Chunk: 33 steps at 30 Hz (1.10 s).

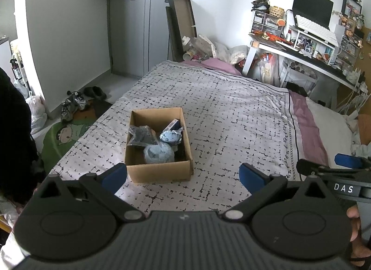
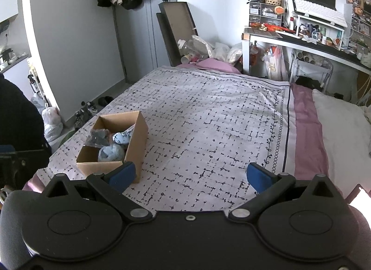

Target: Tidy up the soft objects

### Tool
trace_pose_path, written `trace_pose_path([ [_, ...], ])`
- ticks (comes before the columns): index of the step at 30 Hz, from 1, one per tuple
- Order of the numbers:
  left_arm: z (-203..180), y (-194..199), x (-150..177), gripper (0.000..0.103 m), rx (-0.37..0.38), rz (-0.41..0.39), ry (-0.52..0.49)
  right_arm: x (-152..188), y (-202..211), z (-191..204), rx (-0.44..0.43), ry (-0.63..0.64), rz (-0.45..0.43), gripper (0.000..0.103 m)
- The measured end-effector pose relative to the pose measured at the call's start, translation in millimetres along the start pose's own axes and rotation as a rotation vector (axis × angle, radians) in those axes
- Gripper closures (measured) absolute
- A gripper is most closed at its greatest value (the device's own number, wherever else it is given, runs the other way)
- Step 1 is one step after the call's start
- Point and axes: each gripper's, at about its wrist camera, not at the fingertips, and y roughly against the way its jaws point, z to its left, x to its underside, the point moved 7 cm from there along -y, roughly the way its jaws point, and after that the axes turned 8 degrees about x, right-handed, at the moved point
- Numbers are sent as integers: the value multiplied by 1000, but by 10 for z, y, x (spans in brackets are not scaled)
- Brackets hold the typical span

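Cardboard box [image 1: 160, 172] holding soft blue bundles [image 1: 158, 154] sits on the bed [image 1: 231, 112]; left gripper [image 1: 183, 177] and right gripper [image 2: 190, 176] both spread wide, grasping nothing.

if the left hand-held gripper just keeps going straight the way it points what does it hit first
Most likely the cardboard box, its near wall sitting just ahead between the open fingers of the left hand-held gripper. Depth is unclear, so it might instead touch the bedspread first.
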Motion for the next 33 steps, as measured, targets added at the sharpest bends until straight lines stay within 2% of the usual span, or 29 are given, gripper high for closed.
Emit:
trace_pose_path([
  [33,10,36,16,1,13,-2,-2,1,24,11,-1,-6,9,0],
])
